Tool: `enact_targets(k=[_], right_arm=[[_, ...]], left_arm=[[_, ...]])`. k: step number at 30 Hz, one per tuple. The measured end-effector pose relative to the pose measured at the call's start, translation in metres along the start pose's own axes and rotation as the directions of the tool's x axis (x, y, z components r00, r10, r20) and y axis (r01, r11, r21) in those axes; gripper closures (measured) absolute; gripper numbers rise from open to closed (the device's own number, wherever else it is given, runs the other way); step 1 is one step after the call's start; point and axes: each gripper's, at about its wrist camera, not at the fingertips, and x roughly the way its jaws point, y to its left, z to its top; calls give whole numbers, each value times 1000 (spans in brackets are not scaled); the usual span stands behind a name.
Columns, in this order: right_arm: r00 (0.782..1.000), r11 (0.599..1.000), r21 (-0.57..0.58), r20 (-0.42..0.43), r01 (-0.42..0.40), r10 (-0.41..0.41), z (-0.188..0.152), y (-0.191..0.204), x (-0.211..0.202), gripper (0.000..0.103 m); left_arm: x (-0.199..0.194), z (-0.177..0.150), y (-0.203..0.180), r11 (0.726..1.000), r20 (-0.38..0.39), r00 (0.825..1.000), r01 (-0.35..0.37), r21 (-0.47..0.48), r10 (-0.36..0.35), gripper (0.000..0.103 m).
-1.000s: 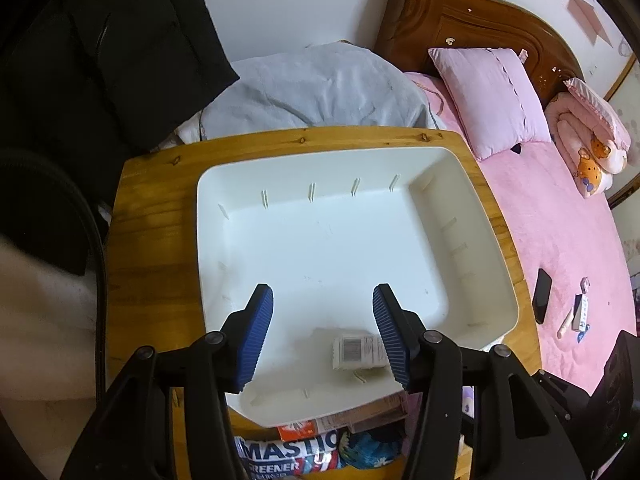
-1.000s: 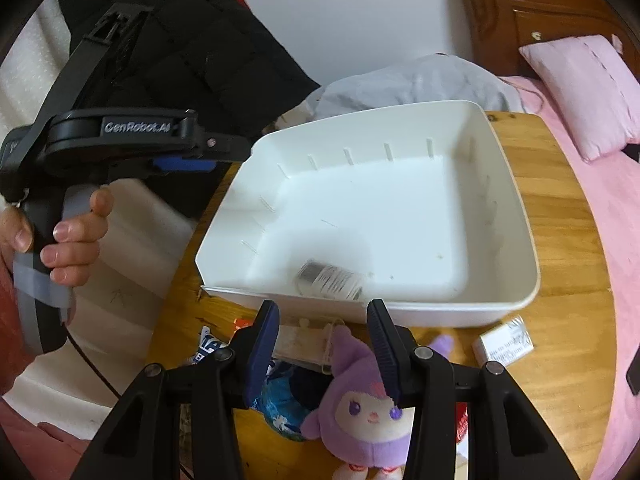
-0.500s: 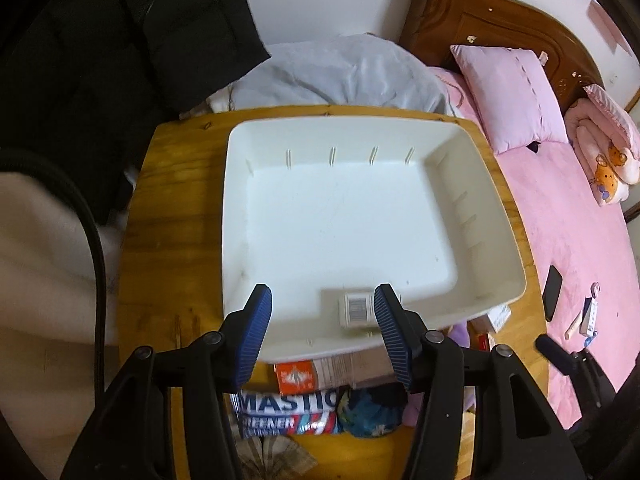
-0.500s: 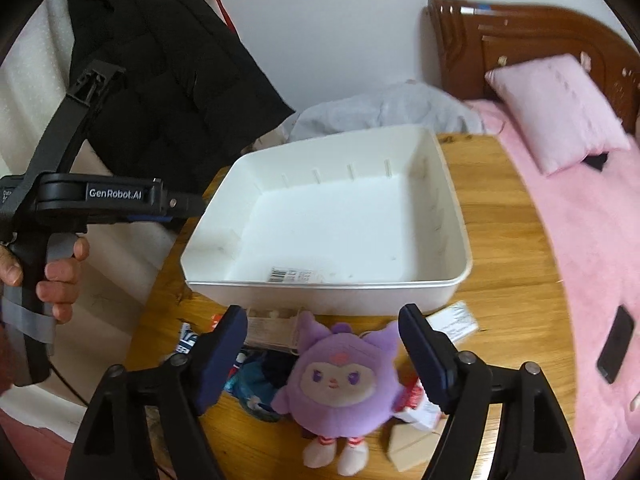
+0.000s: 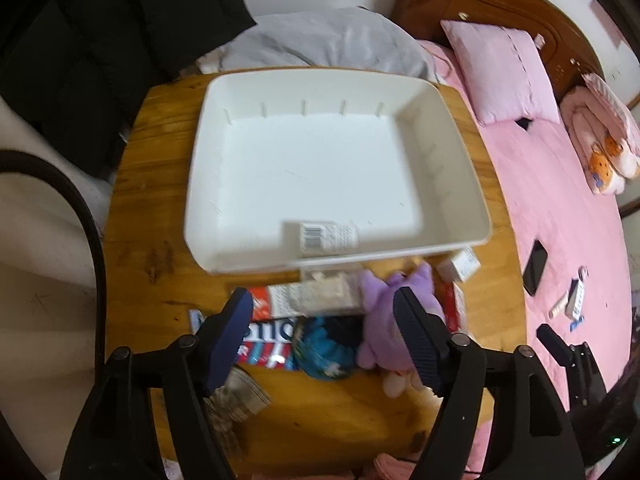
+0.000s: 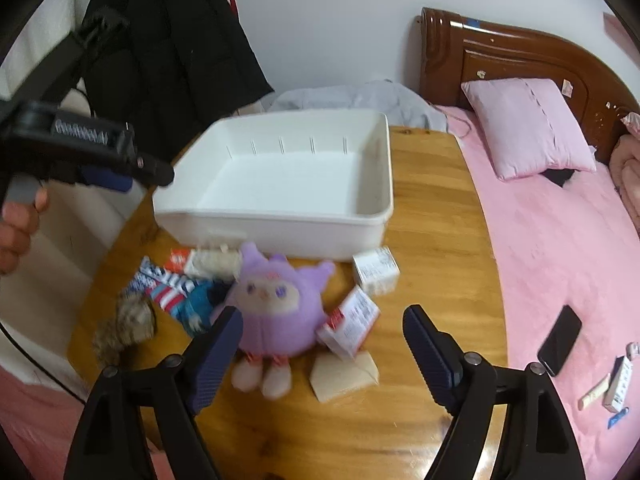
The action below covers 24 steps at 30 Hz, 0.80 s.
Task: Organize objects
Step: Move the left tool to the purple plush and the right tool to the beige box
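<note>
A white bin (image 5: 200,184) stands on the round wooden table (image 5: 152,200), with one small barcoded box (image 5: 328,236) inside at its near wall. In front of the bin (image 6: 280,228) lie a purple plush toy (image 6: 272,308), a white box (image 6: 376,272), a red-and-white box (image 6: 352,324), a tan packet (image 6: 344,372) and a blue packet (image 6: 196,304). My left gripper (image 5: 322,312) hovers over this pile, its jaws opening around nothing. My right gripper (image 6: 324,320) hangs above the plush's right side, jaws also opening, with no pad touching anything.
A person's hand (image 6: 16,232) holds the left tool at the far left. A furry brown item (image 6: 128,324) sits near the table's left edge. A pink bed (image 6: 560,240) with a phone (image 6: 560,340) borders the right. A black coat (image 6: 180,40) hangs behind.
Both grippers have drawn back from the bin toward the table's near side, and both jaws have spread wider. The plush and the pile have come into full view.
</note>
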Motion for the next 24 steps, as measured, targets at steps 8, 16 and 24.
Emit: enact_targets(k=[8,16,24], right_arm=[[998,999,-27,-64,26,-28,-32,-10,7,17],[993,997,-33,-93,73,-76,-51,-12,19,17],[992,994,-87,-100,68,-77,-67,-10,38,17]], left_arm=[[14,-7,-28,998,-114,992,49,27,-46,22],[43,-14,-53,994,-249,965,94,48,-79,22],[73,-18,-73,995,-331,942,78,69,-51,22]])
